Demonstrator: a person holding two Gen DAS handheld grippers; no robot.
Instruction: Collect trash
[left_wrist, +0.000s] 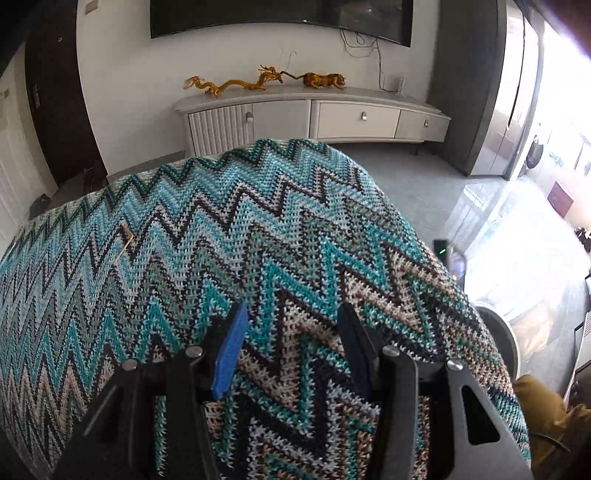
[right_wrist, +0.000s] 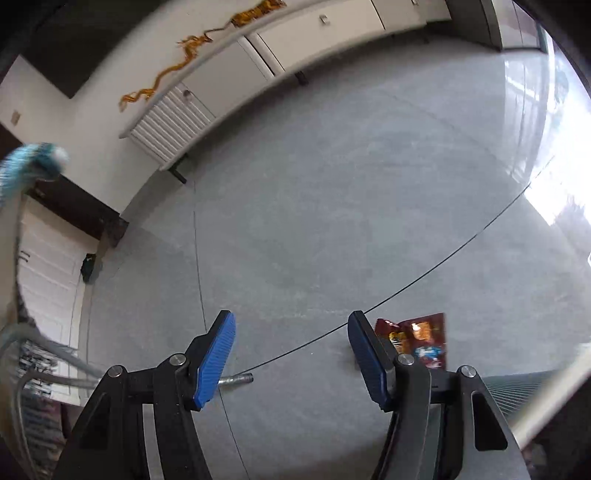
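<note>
A red snack wrapper (right_wrist: 417, 341) lies flat on the grey floor, just right of my right gripper's right finger. A small grey tube-like piece (right_wrist: 236, 380) lies on the floor beside the left finger. My right gripper (right_wrist: 290, 325) is open and empty above the floor. My left gripper (left_wrist: 291, 314) is open and empty, close over a zigzag-patterned teal knitted cover (left_wrist: 221, 240). A thin straw-coloured stick (left_wrist: 123, 245) lies on the cover at the left.
A long pale TV cabinet (left_wrist: 314, 114) with golden dragon figures (left_wrist: 236, 83) stands against the far wall; it also shows in the right wrist view (right_wrist: 236, 59). A metal frame (right_wrist: 37, 354) stands at the left. A ribbed grey mat (right_wrist: 517, 391) lies at the right.
</note>
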